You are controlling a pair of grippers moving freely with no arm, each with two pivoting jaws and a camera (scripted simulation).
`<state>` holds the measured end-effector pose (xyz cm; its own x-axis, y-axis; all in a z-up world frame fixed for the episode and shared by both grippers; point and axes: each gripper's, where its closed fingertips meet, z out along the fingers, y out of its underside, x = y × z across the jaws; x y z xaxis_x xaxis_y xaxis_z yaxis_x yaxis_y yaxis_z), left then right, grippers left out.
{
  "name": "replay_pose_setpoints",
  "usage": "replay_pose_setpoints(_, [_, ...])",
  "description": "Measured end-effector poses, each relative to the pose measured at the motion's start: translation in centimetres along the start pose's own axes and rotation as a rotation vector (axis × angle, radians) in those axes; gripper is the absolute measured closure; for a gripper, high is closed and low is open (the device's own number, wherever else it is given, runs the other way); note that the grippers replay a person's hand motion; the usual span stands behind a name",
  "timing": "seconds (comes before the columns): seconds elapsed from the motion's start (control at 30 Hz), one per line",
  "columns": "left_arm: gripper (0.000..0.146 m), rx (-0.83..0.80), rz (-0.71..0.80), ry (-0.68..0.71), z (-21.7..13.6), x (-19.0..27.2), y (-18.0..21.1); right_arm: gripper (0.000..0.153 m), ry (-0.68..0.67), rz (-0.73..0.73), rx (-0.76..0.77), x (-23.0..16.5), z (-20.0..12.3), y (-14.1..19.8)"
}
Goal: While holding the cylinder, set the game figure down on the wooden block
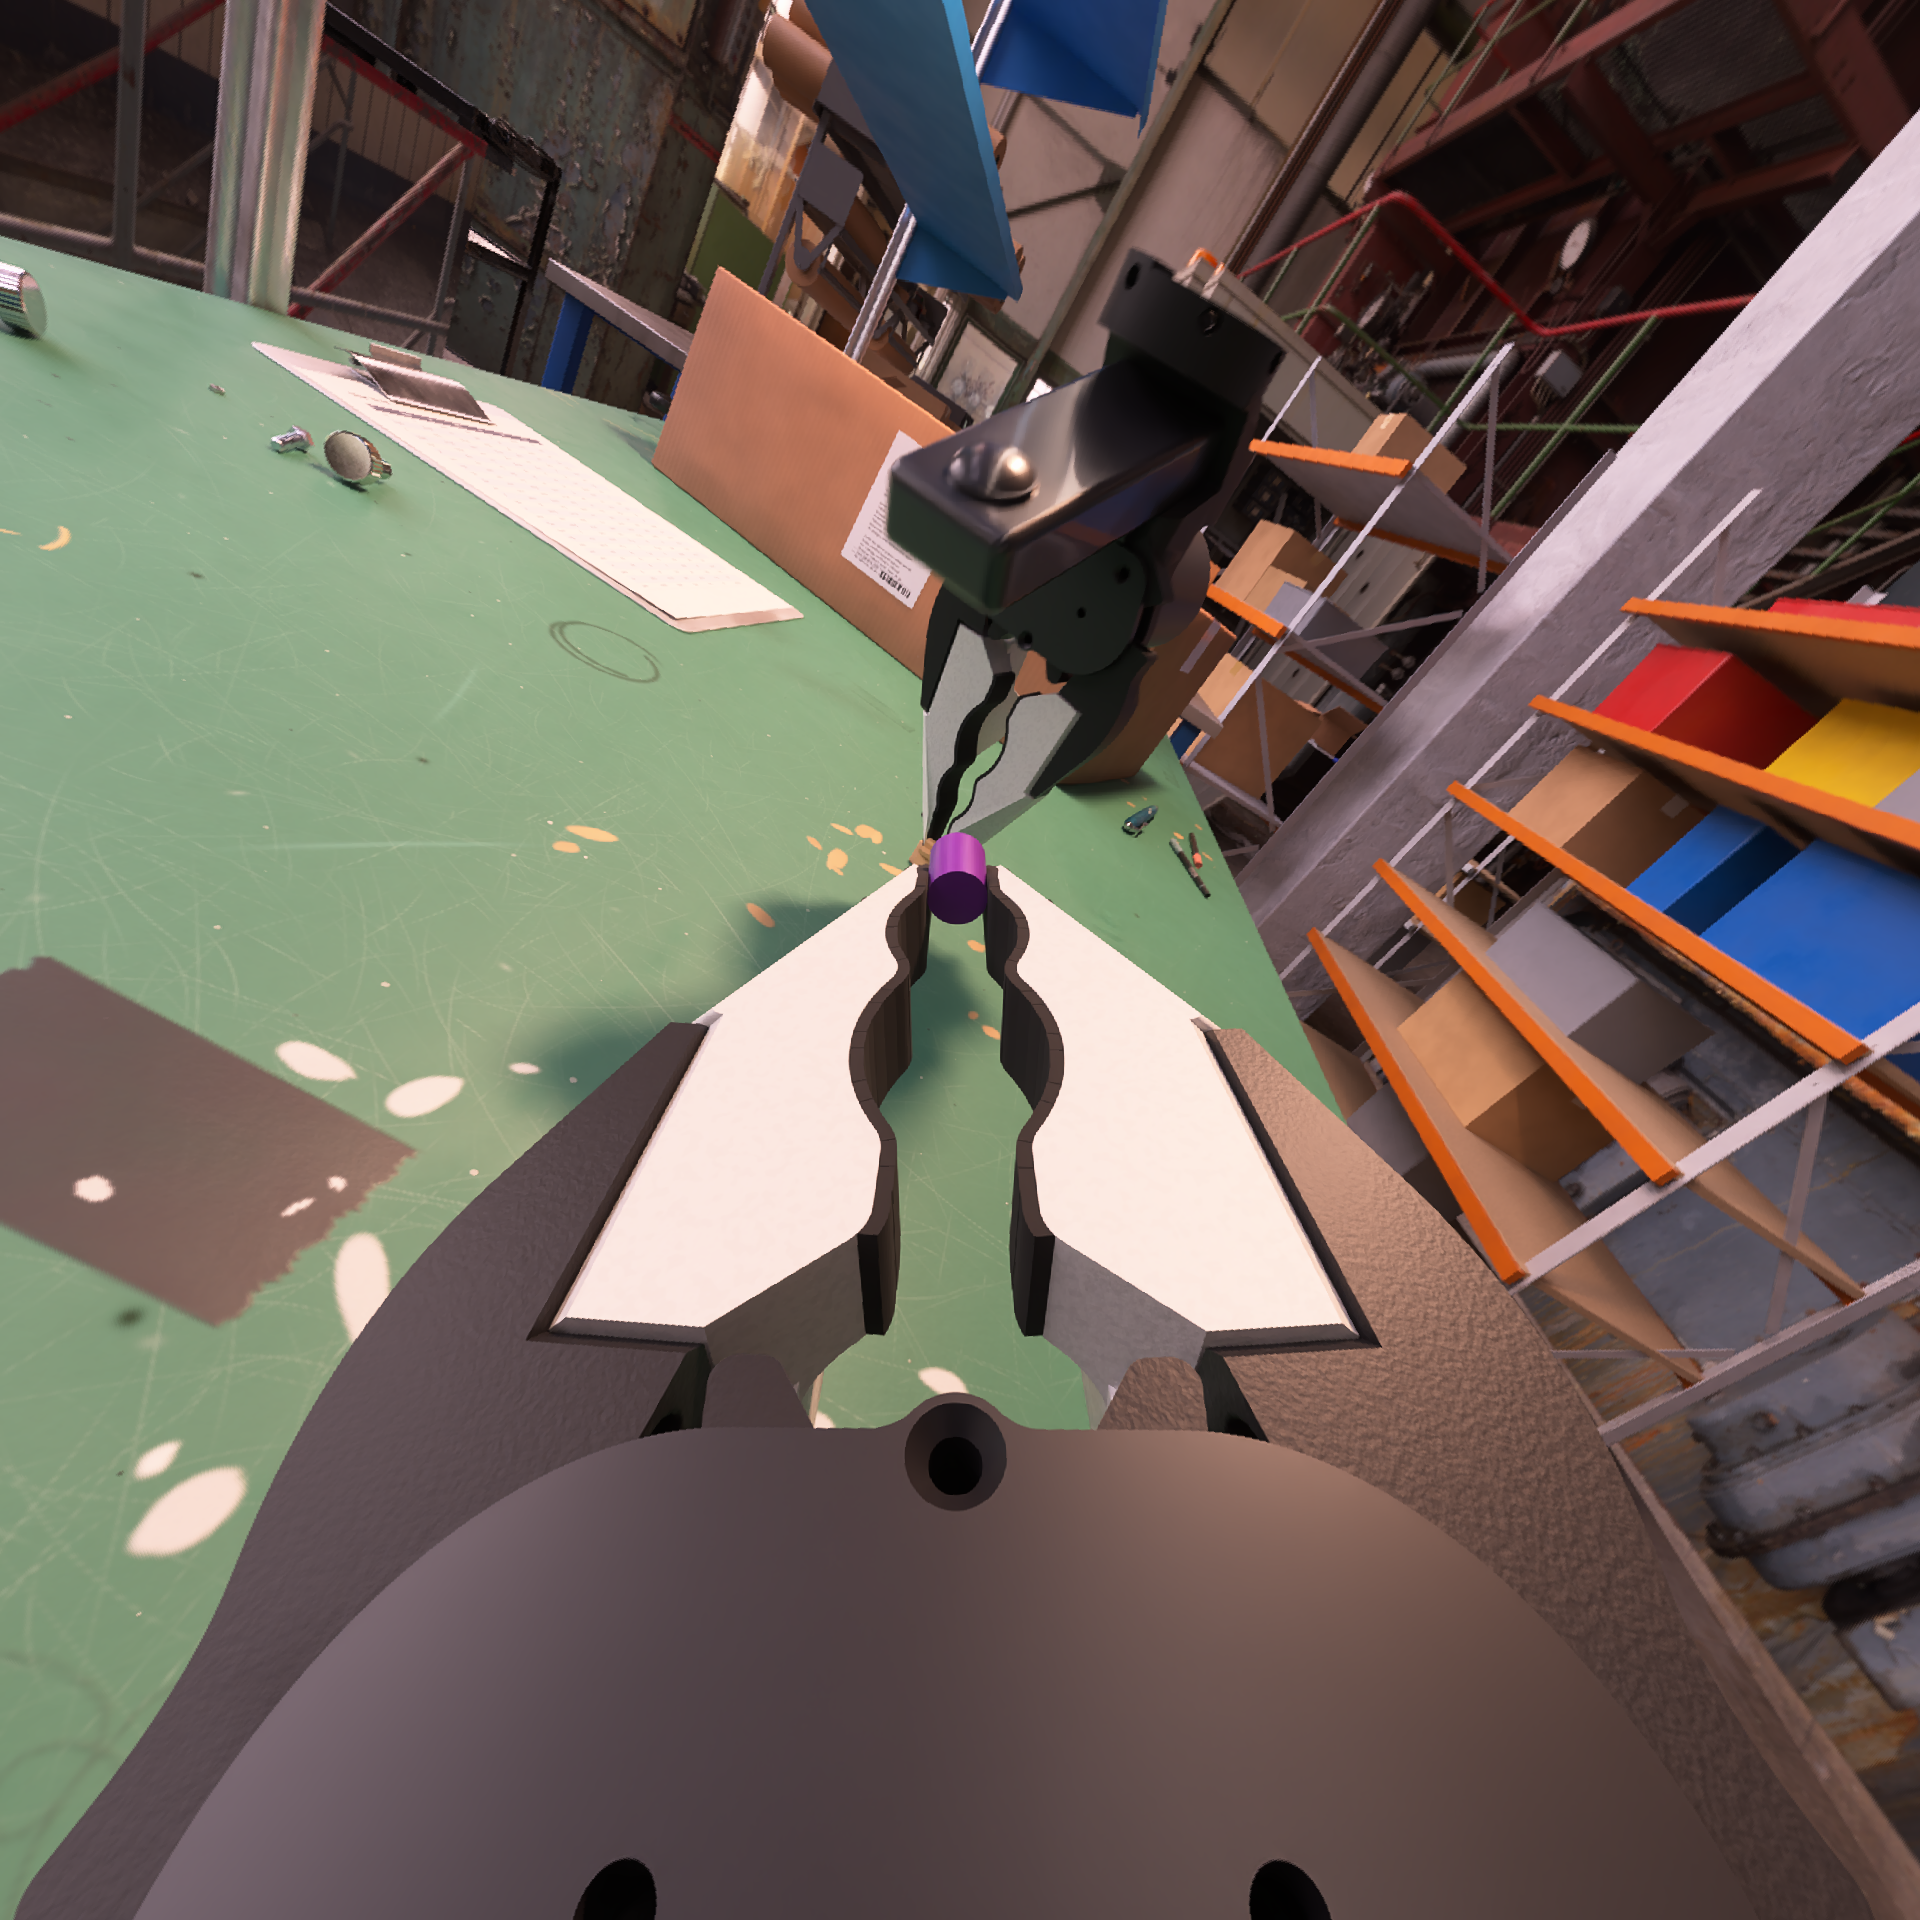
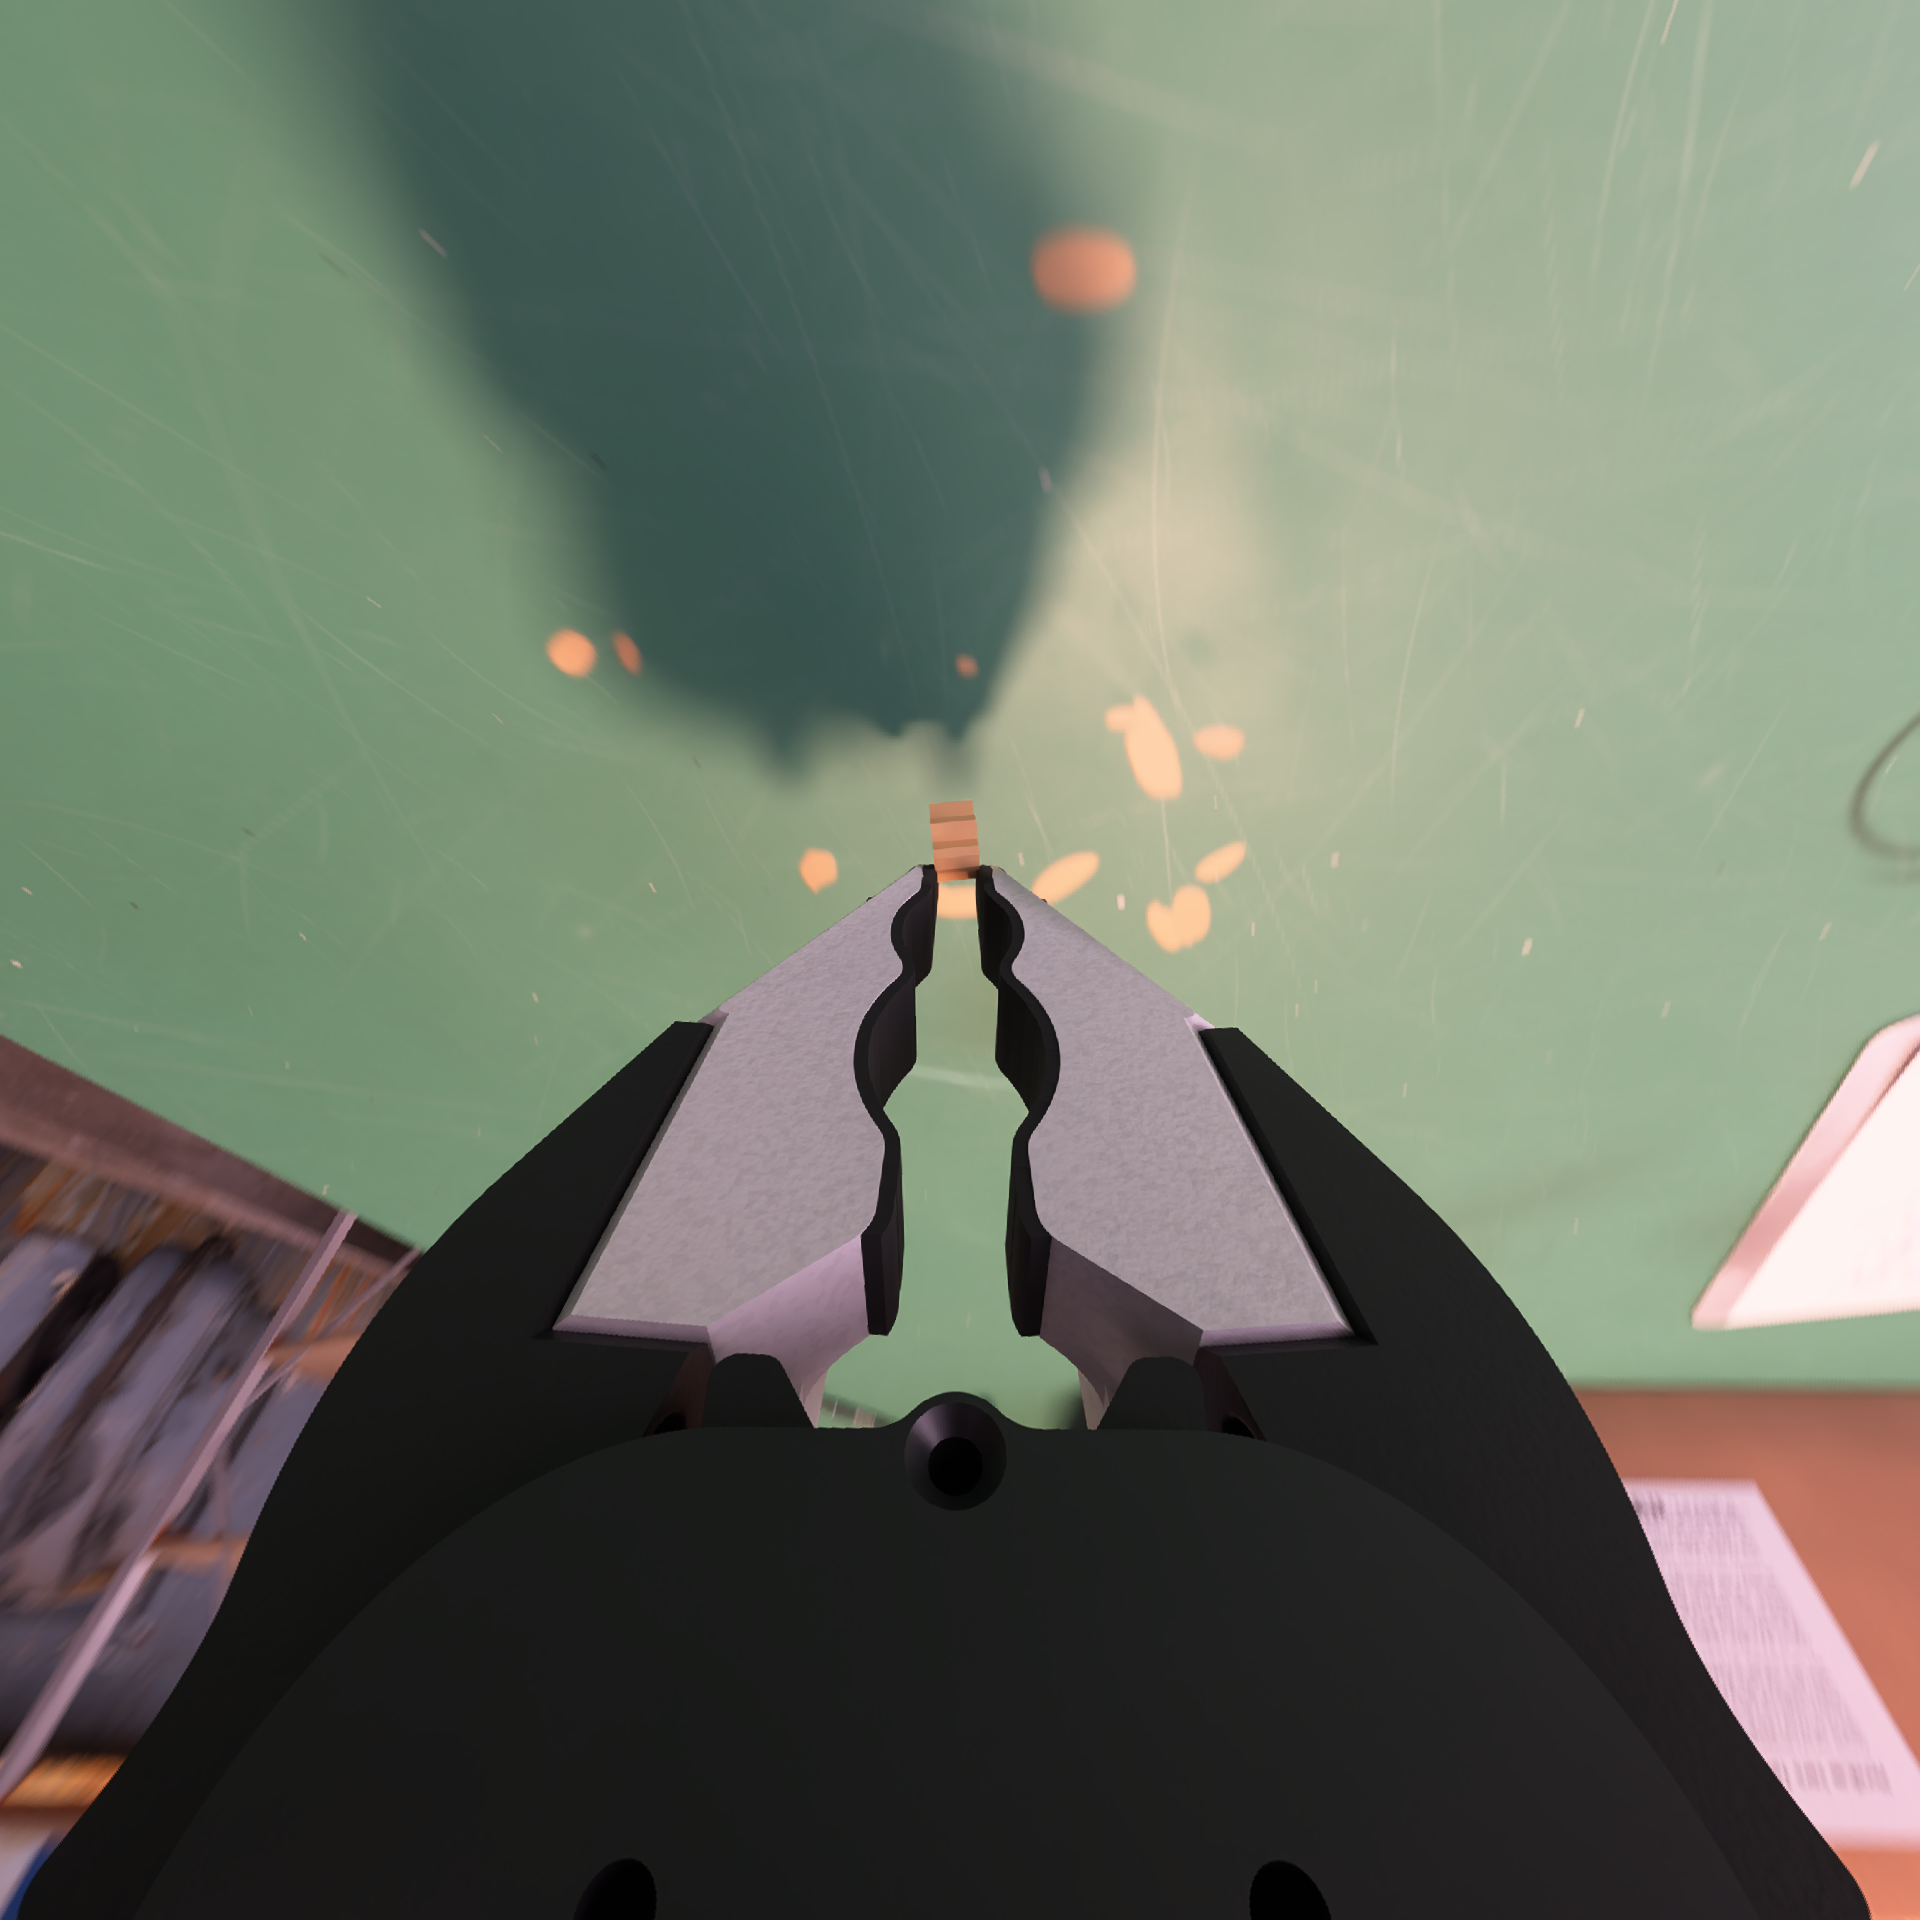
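My left gripper [image 1: 956, 896] is shut on a small purple cylinder [image 1: 956, 873], pinched at the fingertips above the green table [image 1: 312, 790]. My right gripper [image 2: 954, 878], black, shows in the left wrist view [image 1: 943, 831] pointing down, with its tips just behind the cylinder. It is shut on a small tan stepped game figure [image 2: 954, 840], which sticks out past the tips and shows as a tan sliver [image 1: 920, 854] beside the cylinder. Both grippers cast shadows on the table. I cannot pick out a wooden block in either view.
A white clipboard [image 1: 540, 488] and a cardboard box [image 1: 790, 457] lie at the far side. A dark tape patch [image 1: 177, 1132] is at the left and small metal parts [image 1: 353, 455] are farther back. The table edge and storage shelves [image 1: 1662, 935] are close on the right.
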<state>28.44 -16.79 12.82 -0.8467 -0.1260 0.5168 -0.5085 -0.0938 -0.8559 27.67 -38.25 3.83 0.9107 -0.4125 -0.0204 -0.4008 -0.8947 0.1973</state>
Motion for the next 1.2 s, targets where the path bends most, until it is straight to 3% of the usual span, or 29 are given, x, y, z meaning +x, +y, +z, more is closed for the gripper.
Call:
replay_pose_setpoints(0.2, [0.137,-0.004,0.002,-0.005,0.0,-0.1,0.1,0.146,-0.011,0.092,-0.306,0.9,1.6,3.8])
replay_pose_setpoints(0.5, [0.137,0.002,-0.003,-0.001,0.0,-0.1,0.0,0.146,-0.019,0.137,-0.321,1.2,2.2,4.8])
replay_pose_setpoints(0.7, [0.137,0.005,-0.003,-0.001,0.0,-0.1,0.0,0.146,0.0,0.117,-0.195,1.4,2.4,5.1])
replay_pose_setpoints(1.0, [0.137,0.007,-0.002,0.001,0.0,0.0,-0.1,0.146,0.135,0.097,0.081,2.9,2.2,6.3])
replay_pose_setpoints(1.2, [0.137,0.004,-0.002,0.002,0.0,0.0,0.0,0.146,0.092,0.163,0.153,2.6,2.8,7.0])
